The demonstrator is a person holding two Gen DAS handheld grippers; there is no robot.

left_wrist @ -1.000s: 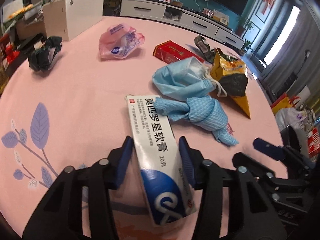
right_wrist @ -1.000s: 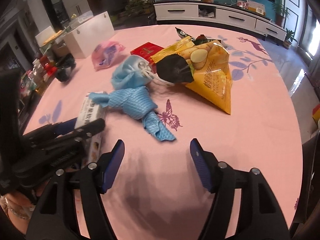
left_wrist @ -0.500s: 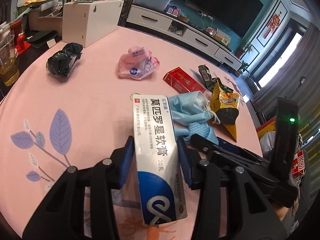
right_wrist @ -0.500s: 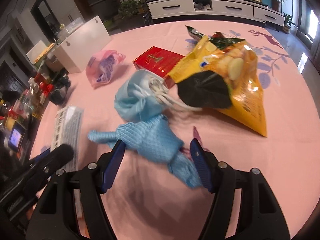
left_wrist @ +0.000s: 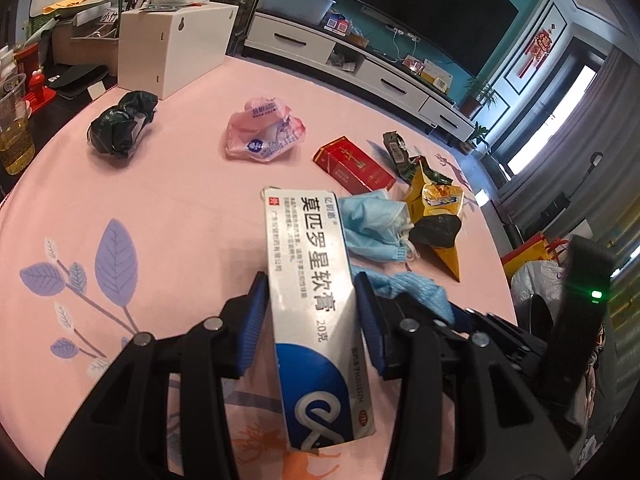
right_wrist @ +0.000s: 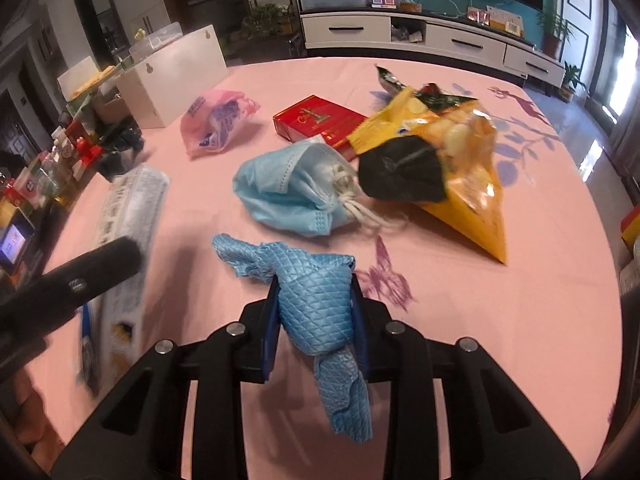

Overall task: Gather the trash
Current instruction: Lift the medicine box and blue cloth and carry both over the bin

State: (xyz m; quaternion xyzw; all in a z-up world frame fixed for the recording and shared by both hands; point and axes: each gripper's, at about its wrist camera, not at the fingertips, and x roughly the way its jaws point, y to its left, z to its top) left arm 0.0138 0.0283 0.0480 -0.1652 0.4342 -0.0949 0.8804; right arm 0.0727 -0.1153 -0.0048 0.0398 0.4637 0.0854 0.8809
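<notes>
Right wrist view is showing the right claw (right_wrist: 316, 316) clamping the blue cloth (right_wrist: 316, 312) just above the desk (right_wrist: 500, 340); its jaws have just been closing. The left claw (left_wrist: 312, 320) is gripping the ointment box (left_wrist: 312, 300). Both pickups look done; next, carrying them to a bin.

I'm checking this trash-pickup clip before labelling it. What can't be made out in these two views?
- Ointment box: blurred in the right wrist view.
- Blue cloth: mostly hidden behind the box and left tongs in the left wrist view.
- No trash bin in either view.
- Black wrapper's print: too small.
</notes>
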